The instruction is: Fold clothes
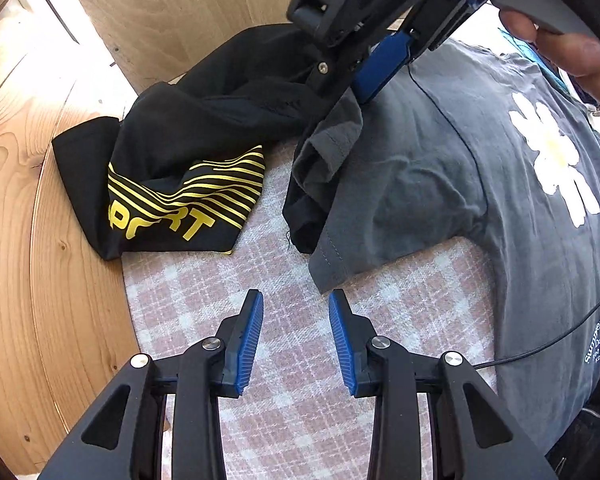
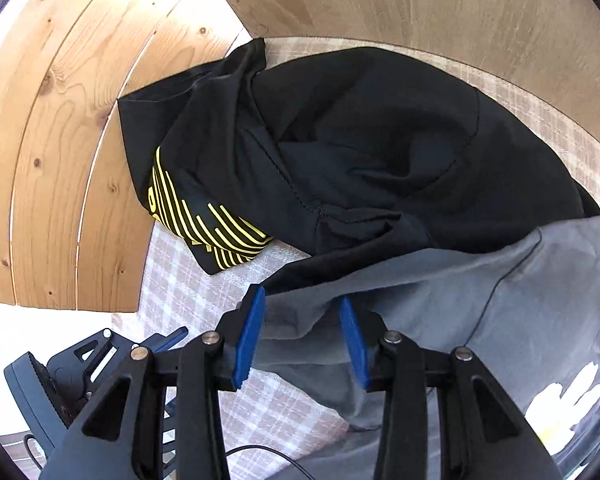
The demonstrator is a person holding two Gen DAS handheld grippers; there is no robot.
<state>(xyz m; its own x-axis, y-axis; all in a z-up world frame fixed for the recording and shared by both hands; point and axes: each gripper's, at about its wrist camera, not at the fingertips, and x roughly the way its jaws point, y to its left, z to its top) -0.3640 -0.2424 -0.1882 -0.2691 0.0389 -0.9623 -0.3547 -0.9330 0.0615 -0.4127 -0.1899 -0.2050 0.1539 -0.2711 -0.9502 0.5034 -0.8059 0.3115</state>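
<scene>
Right gripper: stood half-spread with a bunched fold of the grey T-shirt between its pads; whether they pinched it I could not tell.
Left gripper: half-spread and empty above the checked cloth.
Grey T-shirt: lay across the cloth's right side, its sleeve near the middle.
Black sport shirt: crumpled at the far-left edge.
Advice: clamp the sleeve fully, then lift.

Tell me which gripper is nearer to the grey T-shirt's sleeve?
Right. The right gripper has the grey T-shirt's sleeve between its fingers. The left gripper hovers over bare checked cloth, just short of the sleeve's hem.
</scene>
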